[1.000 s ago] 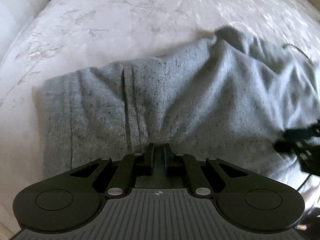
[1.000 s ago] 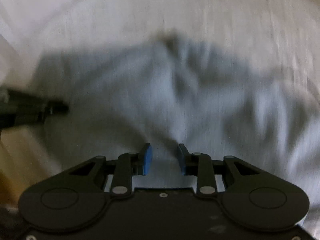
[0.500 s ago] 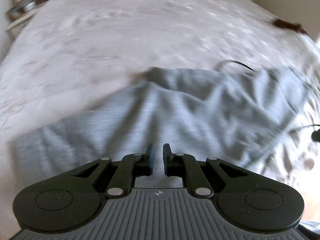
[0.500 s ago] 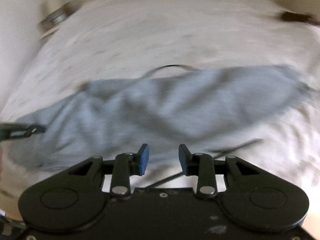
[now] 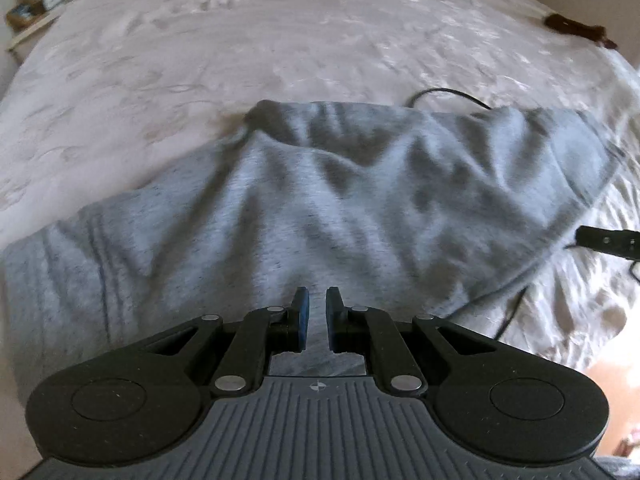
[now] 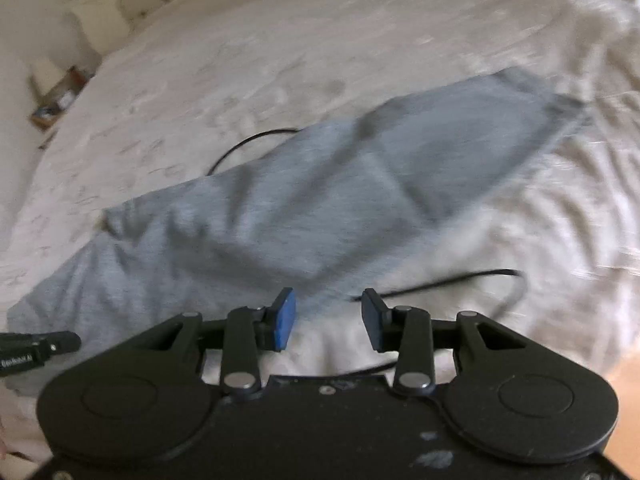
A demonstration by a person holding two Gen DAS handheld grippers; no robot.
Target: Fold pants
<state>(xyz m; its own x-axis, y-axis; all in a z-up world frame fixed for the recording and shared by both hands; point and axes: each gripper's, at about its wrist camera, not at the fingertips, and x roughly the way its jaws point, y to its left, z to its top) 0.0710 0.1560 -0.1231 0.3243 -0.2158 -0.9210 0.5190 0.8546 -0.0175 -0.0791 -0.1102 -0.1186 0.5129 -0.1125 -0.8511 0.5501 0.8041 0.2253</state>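
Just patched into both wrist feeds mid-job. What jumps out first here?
The grey pants dominate both views, lying rumpled and stretched across the pale bedspread. A thin black cable loops out from under their far edge, and another runs along the near edge in the right wrist view. Neither hand-held gripper holds cloth: the left hand-held gripper shows a narrow gap, the right hand-held gripper stands wider, with nothing between the pads.

A pale patterned bedspread covers the whole bed, smooth at the far side and rumpled near the right edge. A thin black cable loops across it. A dark brown item lies at the far right corner. A small shelf of oddments stands beyond the left side.
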